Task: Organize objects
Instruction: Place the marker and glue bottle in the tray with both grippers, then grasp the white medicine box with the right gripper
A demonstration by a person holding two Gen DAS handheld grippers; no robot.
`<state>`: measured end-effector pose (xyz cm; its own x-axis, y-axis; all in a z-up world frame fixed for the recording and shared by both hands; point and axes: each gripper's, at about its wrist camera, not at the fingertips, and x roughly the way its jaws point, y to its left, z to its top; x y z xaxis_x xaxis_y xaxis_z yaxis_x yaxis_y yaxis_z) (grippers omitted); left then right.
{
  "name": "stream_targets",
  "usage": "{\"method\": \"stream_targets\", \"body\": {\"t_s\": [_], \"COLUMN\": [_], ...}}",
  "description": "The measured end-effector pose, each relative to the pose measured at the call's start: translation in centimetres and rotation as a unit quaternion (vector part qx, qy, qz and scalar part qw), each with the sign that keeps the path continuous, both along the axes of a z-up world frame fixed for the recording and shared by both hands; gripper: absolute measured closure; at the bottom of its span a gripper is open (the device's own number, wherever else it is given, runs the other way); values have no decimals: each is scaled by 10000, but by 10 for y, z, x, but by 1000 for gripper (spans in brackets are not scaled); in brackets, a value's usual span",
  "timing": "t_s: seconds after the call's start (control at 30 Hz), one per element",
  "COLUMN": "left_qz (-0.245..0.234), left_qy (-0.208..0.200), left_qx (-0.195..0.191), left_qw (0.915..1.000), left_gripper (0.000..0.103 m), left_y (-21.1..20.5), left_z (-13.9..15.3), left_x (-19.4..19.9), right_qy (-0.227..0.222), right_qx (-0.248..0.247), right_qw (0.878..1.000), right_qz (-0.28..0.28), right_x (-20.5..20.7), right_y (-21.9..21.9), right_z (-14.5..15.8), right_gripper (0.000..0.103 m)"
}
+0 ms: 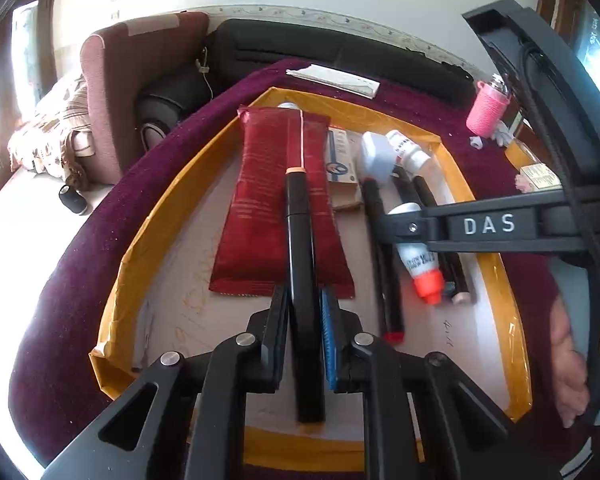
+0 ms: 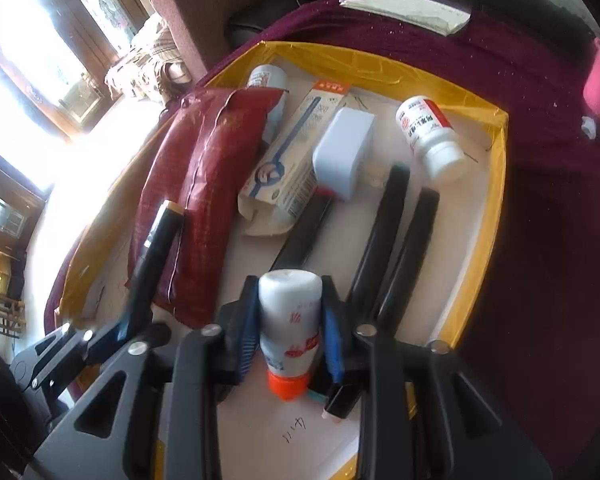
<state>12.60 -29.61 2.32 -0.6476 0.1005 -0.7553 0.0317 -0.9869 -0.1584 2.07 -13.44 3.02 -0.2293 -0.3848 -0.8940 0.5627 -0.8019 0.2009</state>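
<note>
Tray: a shallow white tray with a yellow taped rim point(image 1: 452, 160) sits on a maroon cloth point(image 1: 80, 264), and most items already lie inside it.
Done so far: a dark red foil pouch point(image 1: 276, 208), an opened white and blue carton point(image 2: 296, 160), a white power adapter point(image 2: 346, 152), a white pill bottle with a red label point(image 2: 428, 132) and several black markers point(image 2: 384, 232) lie in rough rows, lengthwise.
Still out: a pink-wrapped bottle point(image 1: 488, 108) and a small box point(image 1: 540, 176) rest on the cloth beyond the rim, so I judge the sorting partly finished.
Left gripper point(image 1: 305, 316): low over the tray's near end, its fingers pinching a black marker with a pale orange band point(image 1: 300, 240), which points up along the pouch.
Right gripper point(image 2: 290, 320): reaching in from the right side, fingers pressed on a white squeeze bottle with an orange cap point(image 2: 290, 320), cap towards the holder, just above the tray floor beside the black markers.
</note>
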Motion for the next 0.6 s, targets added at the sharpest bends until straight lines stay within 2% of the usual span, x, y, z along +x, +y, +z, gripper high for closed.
{"method": "stream_targets", "body": {"t_s": [0.07,0.13,0.2,0.23,0.33,0.47,0.6], "left_qz": [-39,-14,61,90,137,-17,-394], "left_qy": [-26,73,225,259,176,144,574], "left_qx": [72,109,117,123,112,179,562], "left_qw": [10000,9999,9997,9995,9997,9997,9960], "left_gripper": [72,47,40,40,39,39,39], "left_y": [0,0,0,0,6,25,44], "left_z": [3,9,18,21,31,49,92], "left_x": [3,7,13,15,16,18,30], "right_qy": [90,138,243,342,815,1104,1377], "right_qx": [2,-206,-490,-569,-689,-657,-406], "right_qw": [9999,9996,9982,9973,9926,9876,9821], "right_qz": [-60,-156,-252,-315,-584,-899,-1219], "right_x": [4,8,11,14,26,37,41], "right_y": [4,15,30,37,65,109,178], "right_z": [2,9,21,27,46,65,87], "right_gripper": [67,67,63,56,47,47,47]}}
